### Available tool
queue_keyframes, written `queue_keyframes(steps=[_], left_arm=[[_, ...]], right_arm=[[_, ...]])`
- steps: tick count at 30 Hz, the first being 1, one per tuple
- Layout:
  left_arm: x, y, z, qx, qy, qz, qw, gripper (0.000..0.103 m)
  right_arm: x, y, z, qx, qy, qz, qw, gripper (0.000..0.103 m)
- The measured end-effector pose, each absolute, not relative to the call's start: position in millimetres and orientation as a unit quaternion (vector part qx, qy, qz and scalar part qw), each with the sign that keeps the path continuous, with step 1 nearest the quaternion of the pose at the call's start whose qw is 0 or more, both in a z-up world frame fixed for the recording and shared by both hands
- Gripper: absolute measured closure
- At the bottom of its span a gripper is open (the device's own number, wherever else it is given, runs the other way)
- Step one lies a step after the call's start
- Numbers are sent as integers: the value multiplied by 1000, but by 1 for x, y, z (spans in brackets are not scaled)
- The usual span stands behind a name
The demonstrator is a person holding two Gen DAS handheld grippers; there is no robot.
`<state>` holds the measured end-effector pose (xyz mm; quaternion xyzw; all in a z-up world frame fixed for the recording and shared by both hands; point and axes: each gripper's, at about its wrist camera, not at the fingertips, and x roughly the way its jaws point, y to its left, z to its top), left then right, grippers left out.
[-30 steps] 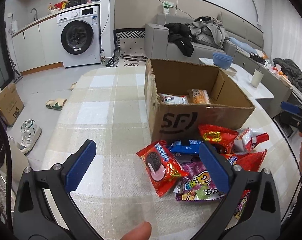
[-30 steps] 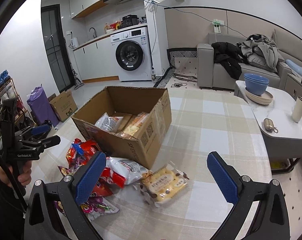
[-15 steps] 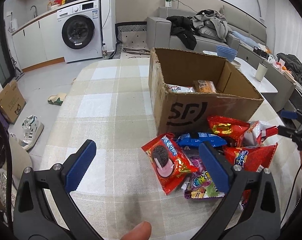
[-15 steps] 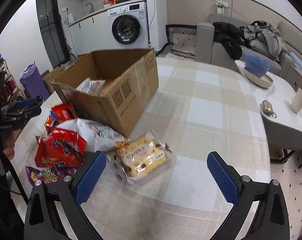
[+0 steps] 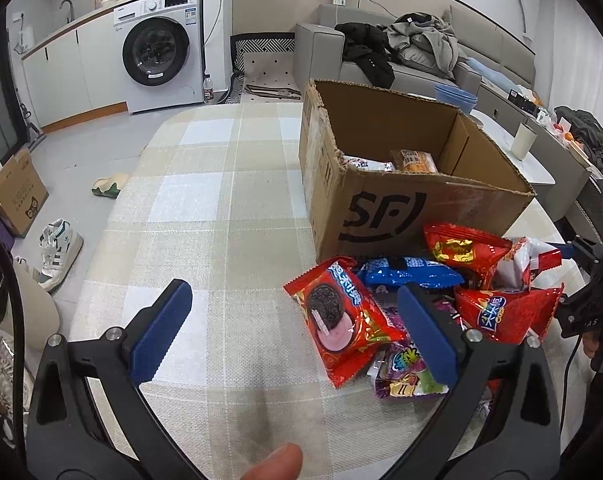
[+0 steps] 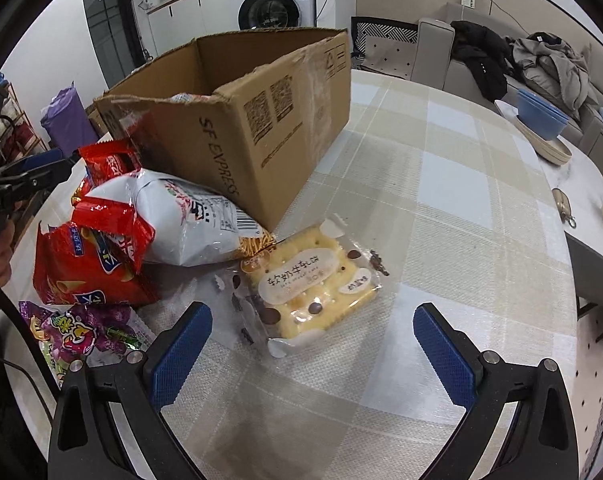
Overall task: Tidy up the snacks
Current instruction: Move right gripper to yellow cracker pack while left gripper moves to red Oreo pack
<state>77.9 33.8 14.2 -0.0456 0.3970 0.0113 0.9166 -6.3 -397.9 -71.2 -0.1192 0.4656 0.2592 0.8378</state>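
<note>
Hovering spread wide and empty, the right gripper (image 6: 312,350) faces the yellow biscuit pack (image 6: 307,286) at twelve o'clock — the left gripper (image 5: 291,334), equally wide, has the red cookie packet (image 5: 341,320) at two o'clock, the cardboard box (image 5: 405,204) beyond.

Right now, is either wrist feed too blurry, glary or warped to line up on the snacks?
Left wrist view: sharp centre, printing on the Oreo packet readable, mild glare on its foil; the cardboard box bows from fisheye. Right wrist view: cracker pack crisp, soft shadow under the right gripper, black vignette at corners.
</note>
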Motion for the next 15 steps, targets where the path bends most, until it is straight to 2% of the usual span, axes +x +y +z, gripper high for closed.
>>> queue_keyframes(steps=[15], left_arm=[[87, 31, -1, -37, 413, 9, 910, 1]], right_arm=[[16, -382, -90, -142, 470, 236, 838, 0]])
